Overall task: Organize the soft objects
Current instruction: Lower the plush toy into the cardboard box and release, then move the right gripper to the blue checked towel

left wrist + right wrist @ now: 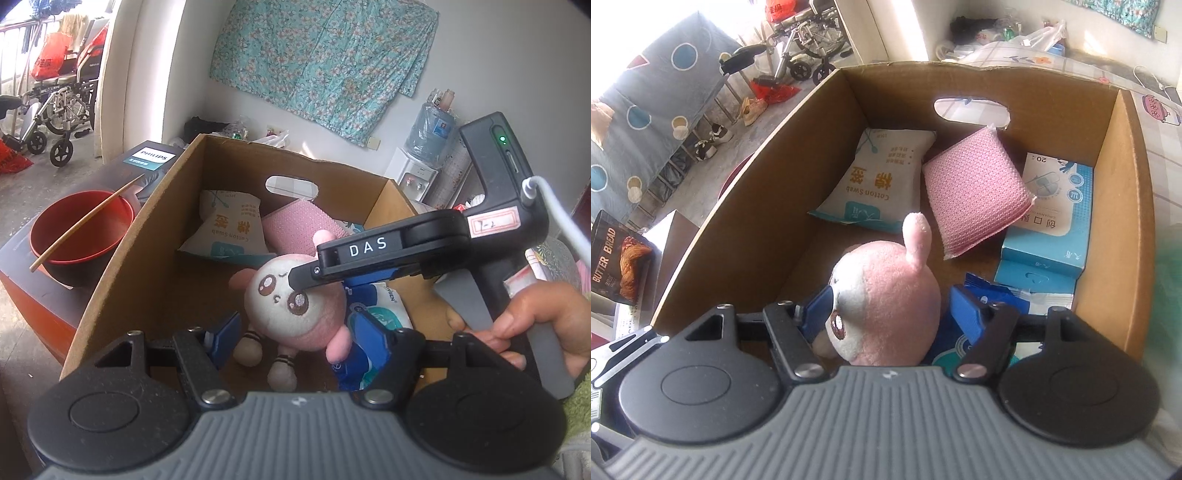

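A pink and white plush toy (295,306) lies face up in an open cardboard box (147,206). My left gripper (299,332) stands open astride its body, pads clear of it. My right gripper (892,306) straddles the plush head (886,295); one pad rests on the face, the other stands just off it. In the left wrist view one of its fingers (306,275) lies across the face. Deeper in the box (757,155) lie a cotton swab bag (882,181), a pink sponge (975,192), a blue and white carton (1052,214) and a blue packet (997,291).
A red bowl (81,229) with a chopstick sits on a dark Philips box (153,158) left of the cardboard box. A butter bread package (617,258) stands further left. A hand (535,321) holds the right gripper. A water dispenser (417,170) stands behind.
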Demonstrator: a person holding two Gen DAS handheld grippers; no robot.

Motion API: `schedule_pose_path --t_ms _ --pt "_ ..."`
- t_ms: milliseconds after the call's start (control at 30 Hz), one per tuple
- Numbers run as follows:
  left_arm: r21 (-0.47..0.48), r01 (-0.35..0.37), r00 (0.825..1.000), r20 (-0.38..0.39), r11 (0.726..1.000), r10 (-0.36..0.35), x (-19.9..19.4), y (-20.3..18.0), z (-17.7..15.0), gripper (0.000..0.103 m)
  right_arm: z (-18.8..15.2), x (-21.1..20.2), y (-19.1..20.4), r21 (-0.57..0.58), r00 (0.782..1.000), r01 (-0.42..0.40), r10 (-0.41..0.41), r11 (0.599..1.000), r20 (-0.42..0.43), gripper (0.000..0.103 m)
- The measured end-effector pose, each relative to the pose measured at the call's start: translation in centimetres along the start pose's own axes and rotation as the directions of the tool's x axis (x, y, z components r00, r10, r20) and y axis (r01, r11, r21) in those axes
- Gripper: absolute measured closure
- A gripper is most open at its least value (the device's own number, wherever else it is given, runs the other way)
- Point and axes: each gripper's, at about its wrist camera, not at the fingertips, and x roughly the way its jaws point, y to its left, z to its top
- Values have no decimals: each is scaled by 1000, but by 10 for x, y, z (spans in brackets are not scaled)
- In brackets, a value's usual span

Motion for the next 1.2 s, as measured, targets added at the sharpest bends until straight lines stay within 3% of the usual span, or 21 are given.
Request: schedule_pose_path --t_ms 267,433,600,900,1033,1200 --pt "31 7 1000 -5 1000 -7 -5 -10 -4 28 -17 -41 -9 53 991 -38 30 998 132 33" --pt "60 22 1000 -5 998 -21 -10 -22 -5 24 -38 -89 -16 96 967 -69 44 993 250 32" --pt "103 44 999 11 994 -46 -17 -44 -6 21 -70 -139 -33 140 937 -59 7 988 350 31" --pt "184 115 992 35 976 -123 -22 -97 -15 20 -154 -216 -91 323 869 39 -191 946 456 31" --pt "225 157 985 33 962 -168 -18 -125 -19 20 -200 -233 -129 442 836 96 -314 892 451 31" --pt "290 218 973 3 932 -229 -8 -167 -28 20 -249 -241 -176 562 804 200 -462 803 374 31"
